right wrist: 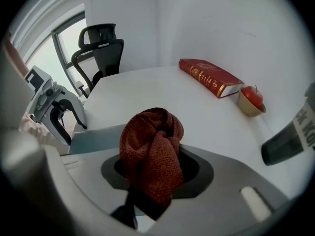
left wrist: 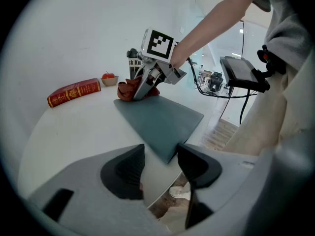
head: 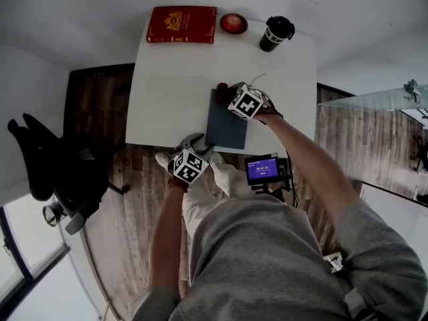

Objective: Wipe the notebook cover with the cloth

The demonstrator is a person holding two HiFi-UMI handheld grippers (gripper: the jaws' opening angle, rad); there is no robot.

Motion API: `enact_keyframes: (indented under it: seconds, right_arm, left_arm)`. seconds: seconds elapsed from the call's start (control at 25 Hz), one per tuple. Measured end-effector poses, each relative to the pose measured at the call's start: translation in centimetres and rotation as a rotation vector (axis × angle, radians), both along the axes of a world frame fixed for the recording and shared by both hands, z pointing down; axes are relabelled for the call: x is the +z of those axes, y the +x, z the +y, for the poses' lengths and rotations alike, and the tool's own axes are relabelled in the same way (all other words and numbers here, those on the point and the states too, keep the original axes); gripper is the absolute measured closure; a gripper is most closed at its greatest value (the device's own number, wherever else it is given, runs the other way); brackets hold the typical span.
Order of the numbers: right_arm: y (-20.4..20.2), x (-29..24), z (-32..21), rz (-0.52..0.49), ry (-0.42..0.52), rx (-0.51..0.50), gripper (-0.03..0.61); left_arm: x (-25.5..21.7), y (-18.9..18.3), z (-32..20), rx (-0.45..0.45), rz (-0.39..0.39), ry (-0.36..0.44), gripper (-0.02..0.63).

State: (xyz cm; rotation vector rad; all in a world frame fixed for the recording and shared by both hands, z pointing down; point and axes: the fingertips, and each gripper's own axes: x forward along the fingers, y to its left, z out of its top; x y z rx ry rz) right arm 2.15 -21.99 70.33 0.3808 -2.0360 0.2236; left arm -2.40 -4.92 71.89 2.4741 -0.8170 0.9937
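Note:
A dark grey-blue notebook (head: 226, 124) (left wrist: 161, 120) (right wrist: 92, 138) lies flat near the front edge of the white table (head: 174, 99). My right gripper (head: 226, 96) (left wrist: 143, 88) (right wrist: 155, 175) is shut on a bunched rust-red cloth (head: 221, 90) (left wrist: 129, 90) (right wrist: 151, 151). It holds the cloth down at the notebook's far edge. My left gripper (head: 195, 142) (left wrist: 162, 167) (right wrist: 59, 104) hovers at the table's front edge, just short of the notebook's near corner. Its jaws stand open with nothing gripped.
At the back of the table are a red book (head: 182, 24) (left wrist: 74, 92) (right wrist: 210, 77), a small bowl with a red fruit (head: 233, 23) (right wrist: 251, 101) and a black cup (head: 275, 33). A black office chair (head: 50, 169) stands left; a small screen on a stand (head: 264, 170) is by my legs.

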Motion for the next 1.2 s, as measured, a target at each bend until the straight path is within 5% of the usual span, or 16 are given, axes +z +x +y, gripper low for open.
enact_keyframes:
  seconds: [0.44,1.2]
  right_arm:
    - [0.0,0.2,0.7,0.067,0.022,0.026,0.44]
    - [-0.8,0.0,5.0,-0.019,-0.041,0.017,0.434]
  left_arm:
    - [-0.1,0.0,0.0,-0.001,-0.002,0.003,0.405]
    - [0.0,0.0,-0.2,-0.001,-0.006,0.011,0.404]
